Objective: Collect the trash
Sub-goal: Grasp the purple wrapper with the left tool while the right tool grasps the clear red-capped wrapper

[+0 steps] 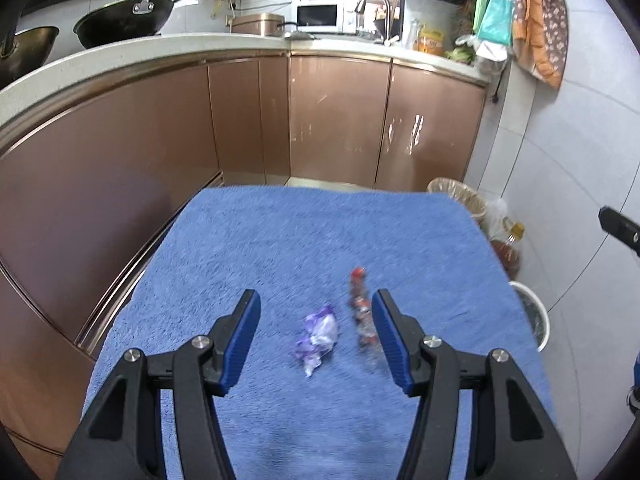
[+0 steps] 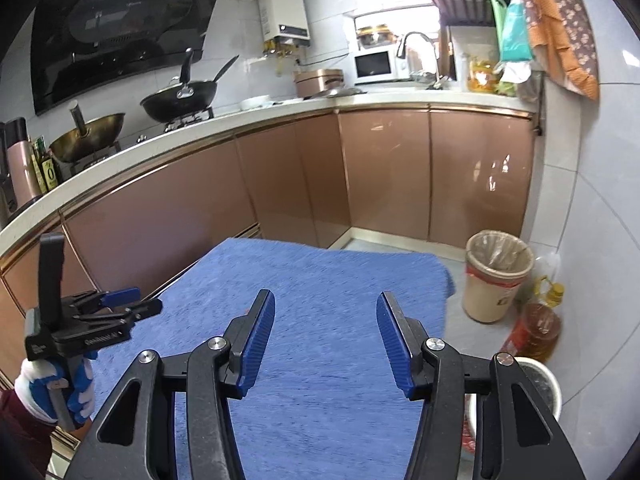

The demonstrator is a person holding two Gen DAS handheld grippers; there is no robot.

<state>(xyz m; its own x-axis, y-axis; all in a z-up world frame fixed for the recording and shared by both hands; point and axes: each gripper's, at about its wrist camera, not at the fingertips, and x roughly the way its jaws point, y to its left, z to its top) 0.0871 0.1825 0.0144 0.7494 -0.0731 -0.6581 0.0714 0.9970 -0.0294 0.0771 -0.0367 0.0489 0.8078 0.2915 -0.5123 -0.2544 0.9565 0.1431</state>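
Both tongs are seen released, nothing between their blue pads. The left tongs (image 1: 316, 338) are held above the near part of a bench covered by a blue towel (image 1: 304, 240). Two pieces of trash lie on the towel between the spread jaws, touched by neither: a crumpled purple wrapper (image 1: 317, 338) and, just right of it, a long red wrapper (image 1: 360, 308). The right tongs (image 2: 326, 340) are held over bare towel. A lined bin (image 2: 496, 280) stands on the floor beyond the bench's far right corner.
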